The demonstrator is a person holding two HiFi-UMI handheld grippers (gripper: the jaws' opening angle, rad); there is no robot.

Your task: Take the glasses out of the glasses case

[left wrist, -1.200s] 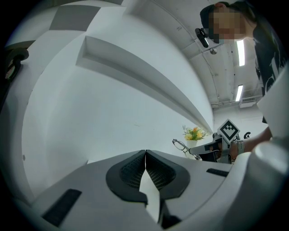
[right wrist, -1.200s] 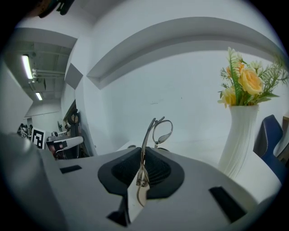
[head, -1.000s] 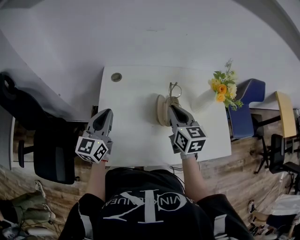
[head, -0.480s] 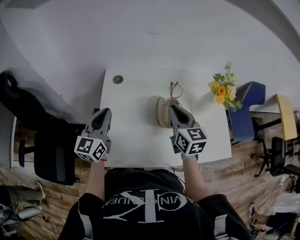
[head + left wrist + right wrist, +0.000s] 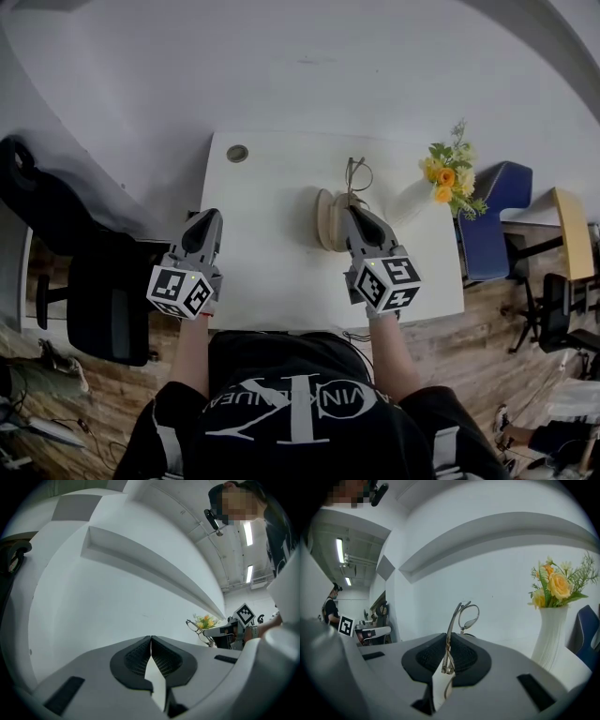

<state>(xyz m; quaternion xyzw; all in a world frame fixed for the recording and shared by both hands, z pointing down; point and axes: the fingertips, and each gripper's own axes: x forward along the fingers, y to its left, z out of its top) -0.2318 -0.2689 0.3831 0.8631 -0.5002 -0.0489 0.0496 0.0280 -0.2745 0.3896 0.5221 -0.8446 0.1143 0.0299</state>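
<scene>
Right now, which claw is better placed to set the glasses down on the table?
Right, I'd say: the right claw is shut on the glasses, by the case; the left claw is shut, empty, at the left edge of the table.

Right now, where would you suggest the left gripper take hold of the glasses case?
Probably the long left rim of the glasses case, from the left: that edge faces the left gripper, while the right gripper, shut on the glasses, crowds the other side.
</scene>
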